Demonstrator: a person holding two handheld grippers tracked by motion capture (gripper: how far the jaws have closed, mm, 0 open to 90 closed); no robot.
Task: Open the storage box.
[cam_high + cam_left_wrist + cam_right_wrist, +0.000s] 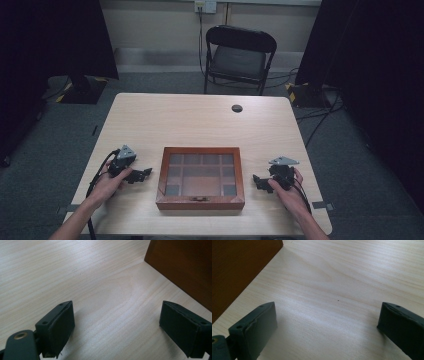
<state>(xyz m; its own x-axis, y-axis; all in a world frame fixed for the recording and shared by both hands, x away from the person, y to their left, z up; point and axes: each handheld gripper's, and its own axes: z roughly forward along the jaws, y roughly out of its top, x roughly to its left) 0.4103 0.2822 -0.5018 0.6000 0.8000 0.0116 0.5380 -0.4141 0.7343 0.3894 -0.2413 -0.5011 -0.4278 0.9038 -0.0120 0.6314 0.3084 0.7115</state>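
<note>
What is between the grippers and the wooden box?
Nothing visible. The box sits shut in the middle of the table, with the left gripper on one side and the right gripper on the other. Both have open jaws, with bare tabletop between them and the box.

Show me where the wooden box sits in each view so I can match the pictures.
High view: the wooden box lies lid closed at centre front of the table, between the two claws.
Left gripper view: its brown side wall fills the upper right corner.
Right gripper view: its brown side wall fills the upper left corner.
Shared landmark: the pale wood-grain tabletop.
</note>
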